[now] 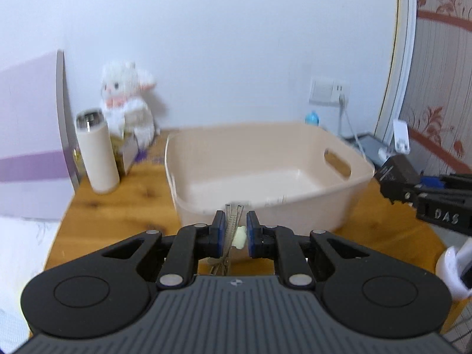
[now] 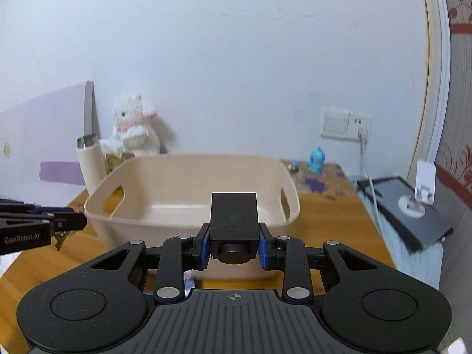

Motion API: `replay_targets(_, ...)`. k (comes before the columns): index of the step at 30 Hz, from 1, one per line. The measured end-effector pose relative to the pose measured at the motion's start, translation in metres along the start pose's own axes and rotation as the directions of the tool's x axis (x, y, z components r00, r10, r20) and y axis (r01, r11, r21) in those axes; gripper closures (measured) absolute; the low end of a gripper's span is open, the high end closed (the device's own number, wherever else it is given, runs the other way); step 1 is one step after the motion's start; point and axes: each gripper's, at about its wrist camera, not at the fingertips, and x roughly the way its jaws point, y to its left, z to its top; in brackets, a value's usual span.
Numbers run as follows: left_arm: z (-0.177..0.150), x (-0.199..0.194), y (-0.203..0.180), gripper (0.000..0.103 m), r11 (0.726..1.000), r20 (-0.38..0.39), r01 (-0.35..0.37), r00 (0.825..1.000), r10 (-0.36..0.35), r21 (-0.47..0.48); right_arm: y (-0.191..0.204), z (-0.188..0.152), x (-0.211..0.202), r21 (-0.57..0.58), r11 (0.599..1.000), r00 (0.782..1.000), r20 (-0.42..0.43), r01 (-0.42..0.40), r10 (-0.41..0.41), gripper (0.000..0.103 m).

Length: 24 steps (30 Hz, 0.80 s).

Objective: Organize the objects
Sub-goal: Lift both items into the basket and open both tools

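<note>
The left gripper [image 1: 233,230] is clamped on a thin metal clip-like item with a pale tag [image 1: 234,227]. The right gripper [image 2: 234,243] is closed on a black rectangular block [image 2: 233,218]. Both are held just short of the empty beige plastic basket [image 2: 188,188], probably ready for deposit.

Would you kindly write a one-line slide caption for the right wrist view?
Right claw grips a black block before an empty beige basket on a wooden table.

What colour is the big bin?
Pale beige bin, best seen in the right wrist view.

Basket [image 1: 295,206] central on table [image 1: 118,206]; flask [image 1: 97,153] left of it; plush toy [image 1: 126,100] behind flask.
</note>
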Motion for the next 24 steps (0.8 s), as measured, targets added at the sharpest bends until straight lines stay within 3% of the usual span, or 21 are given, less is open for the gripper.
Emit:
replay_targets(5,0.026,0.007,-0.007,0.086,1.000,0.043,-0.015,0.999,0.015,0.010,0.000,0.017,0.007,-0.003,1.000,0.999,0.031,0.007,-0.007,0.074)
replay_targets(12,0.049,0.043,-0.015,0.087,0.999,0.033,-0.039,0.999,0.039,0.003,0.000,0.037,0.035,0.008,1.000,0.999,0.046,0.023,-0.023,0.074)
replay_targets(17,0.054,0.086,-0.017,0.087,0.998,-0.038,-0.056,0.998,0.056,0.000,0.000,0.041,0.068,0.008,0.999,0.999,0.009,0.037,-0.037,0.074)
replay_targets(19,0.050,0.106,-0.020,0.087,0.995,-0.069,-0.099,0.993,0.101,0.024,0.000,0.038,0.084,0.006,0.999,0.999,-0.021,0.040,-0.040,0.074)
replay_targets(24,0.042,0.144,-0.019,0.086,0.993,-0.163,-0.121,0.979,0.120,0.007,0.004,0.029,0.114,-0.023,0.998,0.994,-0.089,0.056,-0.058,0.074)
